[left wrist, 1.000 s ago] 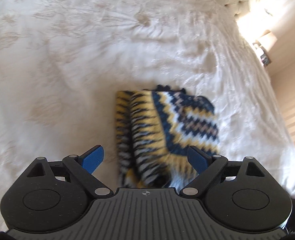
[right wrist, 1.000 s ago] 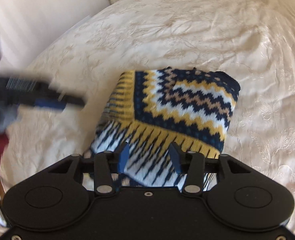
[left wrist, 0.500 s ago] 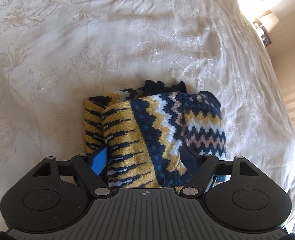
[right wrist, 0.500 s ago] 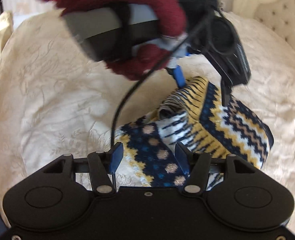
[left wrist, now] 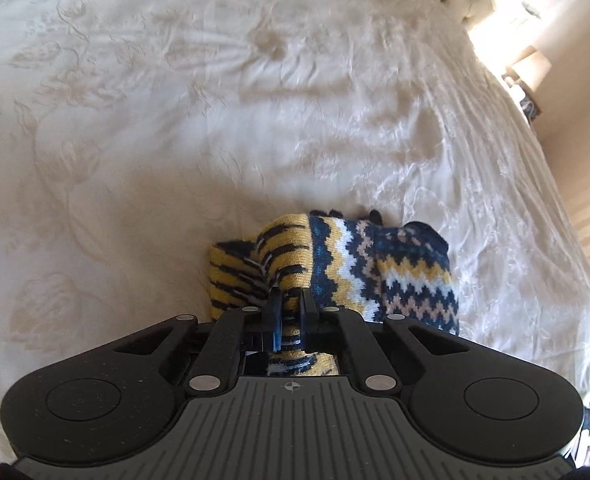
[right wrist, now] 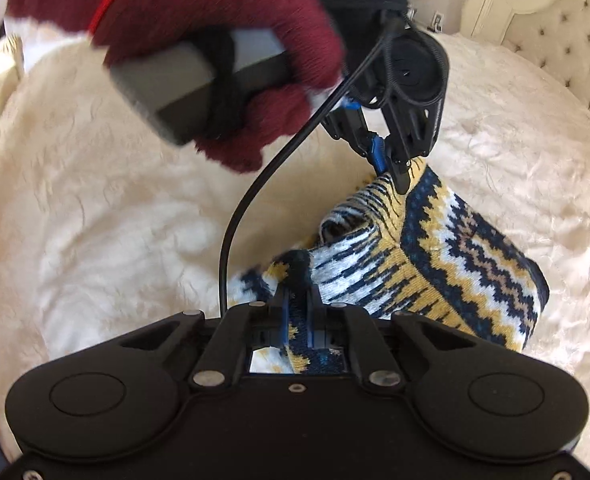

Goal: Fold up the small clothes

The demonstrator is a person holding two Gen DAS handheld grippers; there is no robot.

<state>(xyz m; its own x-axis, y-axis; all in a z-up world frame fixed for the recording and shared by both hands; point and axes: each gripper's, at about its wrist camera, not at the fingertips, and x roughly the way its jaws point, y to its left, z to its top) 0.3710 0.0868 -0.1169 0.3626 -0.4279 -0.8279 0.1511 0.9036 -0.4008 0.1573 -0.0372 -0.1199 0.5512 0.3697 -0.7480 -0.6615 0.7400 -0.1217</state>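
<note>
Both grippers (left wrist: 291,300) (right wrist: 298,300) just clamped on knit garment (right wrist: 435,248), cream bedspread (left wrist: 175,140) around, perhaps a lamp (left wrist: 529,68) beyond.

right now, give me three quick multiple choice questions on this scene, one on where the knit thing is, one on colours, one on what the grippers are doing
1. Where does the knitted garment lie?
A. on a cream bedspread
B. in a basket
C. on a wooden floor

2. Which colours make up its zigzag pattern?
A. red and green
B. navy, yellow and white
C. pink and grey

3. What are the two grippers doing?
A. both open, clear of the cloth
B. only one grips
C. each is shut on an edge of the knit

Answers: 1 A, the embroidered bedspread surrounds it. 2 B, those bands show in both views. 3 C, the left gripper and the right gripper have just closed, each pinching cloth.
</note>
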